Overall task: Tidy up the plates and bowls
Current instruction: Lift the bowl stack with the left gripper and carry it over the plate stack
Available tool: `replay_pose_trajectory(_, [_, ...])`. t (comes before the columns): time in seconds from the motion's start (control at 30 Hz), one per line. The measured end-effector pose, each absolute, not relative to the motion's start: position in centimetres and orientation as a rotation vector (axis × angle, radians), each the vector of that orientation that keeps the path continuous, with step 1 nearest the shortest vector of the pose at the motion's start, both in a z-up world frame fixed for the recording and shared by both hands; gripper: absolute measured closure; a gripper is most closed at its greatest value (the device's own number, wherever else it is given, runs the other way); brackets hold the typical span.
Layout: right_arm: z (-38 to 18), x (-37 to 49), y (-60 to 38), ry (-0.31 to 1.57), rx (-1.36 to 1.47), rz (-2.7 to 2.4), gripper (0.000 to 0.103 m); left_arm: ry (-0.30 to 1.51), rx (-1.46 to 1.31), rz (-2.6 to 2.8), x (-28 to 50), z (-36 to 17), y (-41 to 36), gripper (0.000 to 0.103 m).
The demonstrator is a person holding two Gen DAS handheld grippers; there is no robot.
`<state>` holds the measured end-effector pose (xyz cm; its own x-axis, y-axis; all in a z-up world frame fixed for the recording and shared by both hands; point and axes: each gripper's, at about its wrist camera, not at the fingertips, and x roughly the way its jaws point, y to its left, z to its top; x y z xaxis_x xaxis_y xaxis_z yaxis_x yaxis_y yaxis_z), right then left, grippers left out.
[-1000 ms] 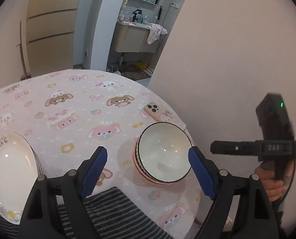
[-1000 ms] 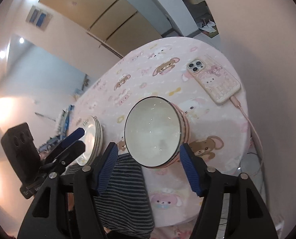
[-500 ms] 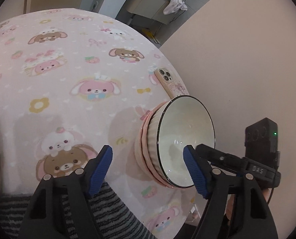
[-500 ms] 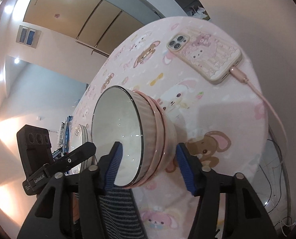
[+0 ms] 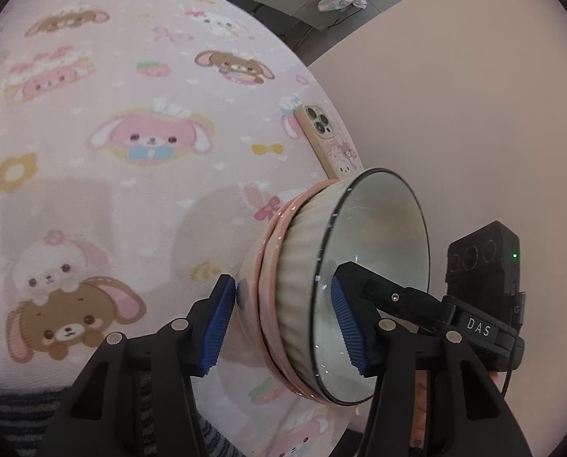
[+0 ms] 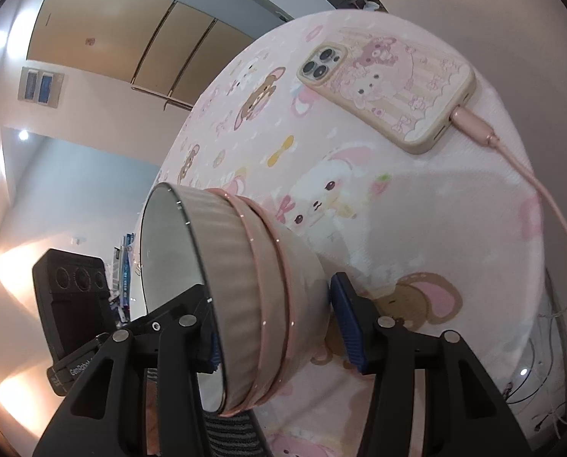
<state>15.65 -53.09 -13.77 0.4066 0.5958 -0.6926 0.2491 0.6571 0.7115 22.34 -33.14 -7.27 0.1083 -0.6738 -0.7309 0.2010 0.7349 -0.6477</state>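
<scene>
A stack of bowls (image 5: 295,266), a ribbed cream bowl with a dark rim nested in pink ones, stands near the edge of the pink cartoon-print table (image 5: 131,190). My left gripper (image 5: 283,327) straddles its near wall, one pad outside by the pink base and one inside the top bowl. Its jaws are closing, and a small gap shows at the inner pad. From the other side, my right gripper (image 6: 279,333) straddles the bowl stack (image 6: 237,266). Its jaws are closing too. The outer pad touches the pink side, and the inner one is mostly hidden. One of the right gripper's fingers (image 5: 382,293) reaches into the bowl.
A phone in a pink case (image 6: 390,83) lies beyond the bowls near the table's edge, with a pink cable (image 6: 542,198) running off the side. A striped cloth (image 6: 230,438) lies under the grippers at the near edge. A plain wall stands close to the table.
Both grippers came down onto the bowl stack and narrowed, so each now has its wall between the jaws. The plates at the left have left the left wrist view.
</scene>
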Motion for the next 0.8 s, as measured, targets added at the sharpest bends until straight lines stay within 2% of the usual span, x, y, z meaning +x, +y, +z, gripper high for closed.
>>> replay_pose_trajectory(0.27, [-14.9,15.3,-53.4,1.155,0.936,0.282,0.059,1.329,-0.443,-0.682,22.1,-8.3,-33.2,0.049])
replay_pose_trajectory(0.33, [-14.8,15.2,-53.4,1.157,0.931,0.285,0.059,1.329,-0.456,-0.696,22.0,-8.3,-33.3,0.053])
replay_pose_trajectory(0.8, [-13.3,15.0,-51.7,1.171,0.967,0.248,0.059,1.307,-0.395,-0.638,21.6,-5.4,-31.5,0.053])
